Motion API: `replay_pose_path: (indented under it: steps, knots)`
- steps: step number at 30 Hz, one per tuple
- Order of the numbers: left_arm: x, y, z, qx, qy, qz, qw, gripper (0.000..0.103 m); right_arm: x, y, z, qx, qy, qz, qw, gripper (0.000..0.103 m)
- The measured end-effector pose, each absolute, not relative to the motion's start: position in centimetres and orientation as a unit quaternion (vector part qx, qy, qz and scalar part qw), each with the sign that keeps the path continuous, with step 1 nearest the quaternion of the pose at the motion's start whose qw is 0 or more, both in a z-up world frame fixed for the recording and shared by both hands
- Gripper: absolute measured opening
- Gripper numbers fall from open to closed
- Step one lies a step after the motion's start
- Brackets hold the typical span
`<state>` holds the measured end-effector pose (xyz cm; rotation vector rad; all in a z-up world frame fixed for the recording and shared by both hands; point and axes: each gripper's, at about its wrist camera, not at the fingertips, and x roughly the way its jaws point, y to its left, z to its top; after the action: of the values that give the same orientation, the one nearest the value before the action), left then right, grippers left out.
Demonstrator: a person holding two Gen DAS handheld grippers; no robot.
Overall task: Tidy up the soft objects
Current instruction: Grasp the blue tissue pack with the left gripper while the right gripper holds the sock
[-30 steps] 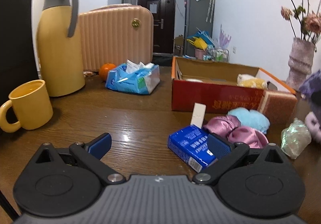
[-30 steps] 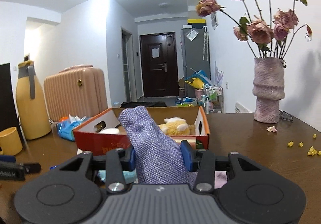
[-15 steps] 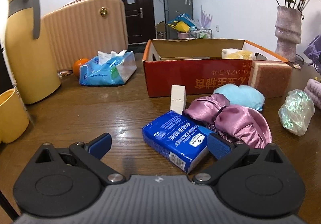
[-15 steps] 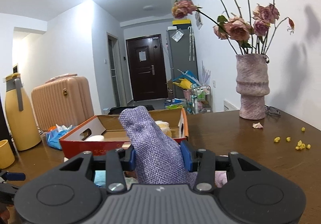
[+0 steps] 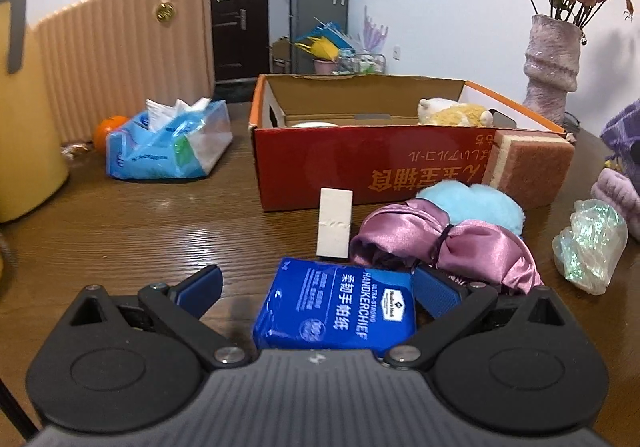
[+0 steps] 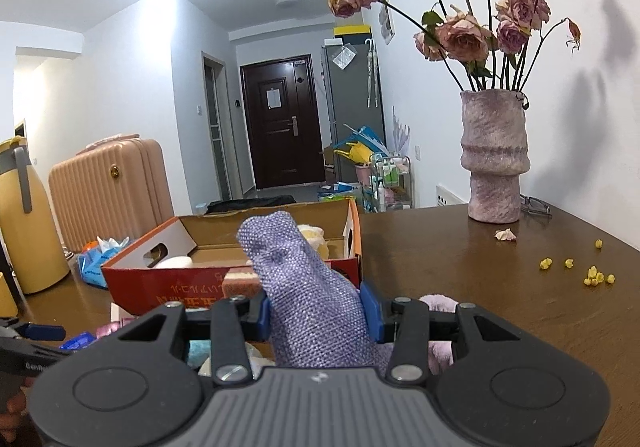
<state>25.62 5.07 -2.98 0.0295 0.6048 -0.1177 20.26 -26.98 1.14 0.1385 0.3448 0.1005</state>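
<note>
Left gripper [image 5: 316,287] low over the wooden table [image 5: 160,223], jaws spread wide, straddling a blue handkerchief pack [image 5: 336,313] lying flat between them; right-hand pad [image 5: 434,293] just beside the pack's edge, whether touching cannot be told; left-hand pad [image 5: 200,285] well apart from it, nothing gripped. Just past the pack, a small white block [image 5: 335,223] standing upright, and beside that a pink satin scrunchie [image 5: 444,247] with a light blue fluffy pad [image 5: 476,203] behind it, both near the front wall of the red cardboard box [image 5: 360,167]. Leaning against the box's front right corner, a pink sponge [image 5: 528,171]. Inside the box, toward its right end, a yellow and white plush toy [image 5: 452,113]. Toward the table's right edge, an iridescent crumpled wrapper [image 5: 588,247]. Right gripper [image 6: 316,311] raised above the table, jaws closed tight on a purple knitted cloth [image 6: 304,287], cloth sticking up between the pads with the open box behind it. Off toward the table's left side, a blue tissue pack [image 5: 168,143], an orange [image 5: 110,127], a yellow thermos [image 6: 28,223] and a peach suitcase [image 5: 120,51]. Near the far right corner, a pink vase of dried roses [image 6: 494,155], with small yellow bits [image 6: 592,275] scattered on the wood toward the right edge.
</note>
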Motion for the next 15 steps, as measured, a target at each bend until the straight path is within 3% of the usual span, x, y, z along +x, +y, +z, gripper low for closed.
replay_pose_path:
  steps: [6,9,10,15]
  knots:
    - [25.99,5.11,-3.08,0.011,0.305,-0.082,0.949,0.102,20.62,-26.81,0.71,0.066,0.182,0.049,0.980,0.043]
    - [25.86,5.12,-3.04,0.009,0.304,-0.088,0.948,0.085,20.69,-26.82,0.69,0.066,0.183,0.049,0.980,0.043]
    - [25.90,5.20,-3.06,0.005,0.307,-0.092,0.947,0.075,20.69,-26.82,0.69,0.066,0.183,0.049,0.980,0.043]
    - [25.60,5.36,-2.82,0.004,0.297,-0.083,0.951,0.074,20.60,-26.79,0.80,0.065,0.180,0.050,0.980,0.043]
